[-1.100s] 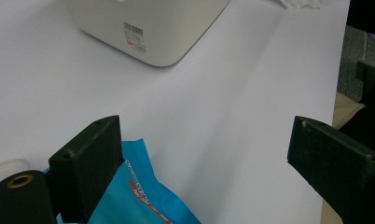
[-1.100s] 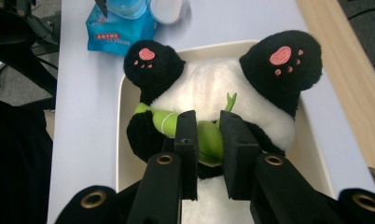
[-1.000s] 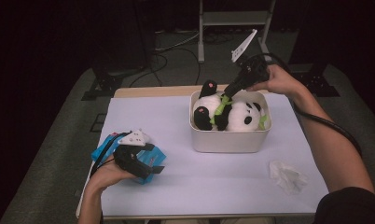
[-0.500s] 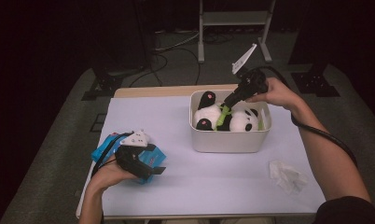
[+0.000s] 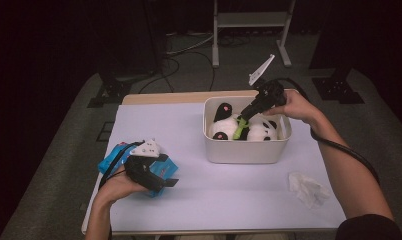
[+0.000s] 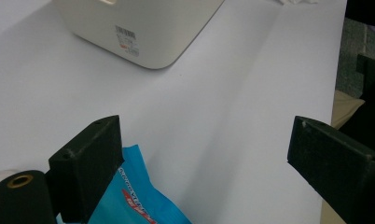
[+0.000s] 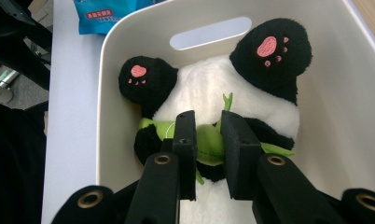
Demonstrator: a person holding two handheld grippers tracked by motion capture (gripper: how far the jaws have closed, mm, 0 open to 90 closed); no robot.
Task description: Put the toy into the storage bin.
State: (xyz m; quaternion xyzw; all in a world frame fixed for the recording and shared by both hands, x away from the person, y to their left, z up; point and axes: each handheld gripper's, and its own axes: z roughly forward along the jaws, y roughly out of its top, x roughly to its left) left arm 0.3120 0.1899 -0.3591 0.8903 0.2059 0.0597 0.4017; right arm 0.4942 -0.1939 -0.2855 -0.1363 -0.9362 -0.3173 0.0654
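One plush panda [image 7: 223, 100] lying in white bin [image 5: 246, 150], upper right of high view | soft, light, compressible | right tongs [image 7: 208, 140] pinching its green bamboo piece [image 7: 206, 142]; torso offering firmer hold | left tongs [image 6: 204, 163] spread over blue packet [image 6: 129, 200].

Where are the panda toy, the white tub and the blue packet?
panda toy [image 7: 232, 88]: right gripper view, white belly.
white tub [image 5: 246, 150]: high view, near outer wall.
blue packet [image 6: 129, 196]: left gripper view, printed corner beside the jaw.

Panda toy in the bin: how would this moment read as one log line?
right gripper: shut on panda toy | panda toy: lies in white bin | left gripper: open above blue packet
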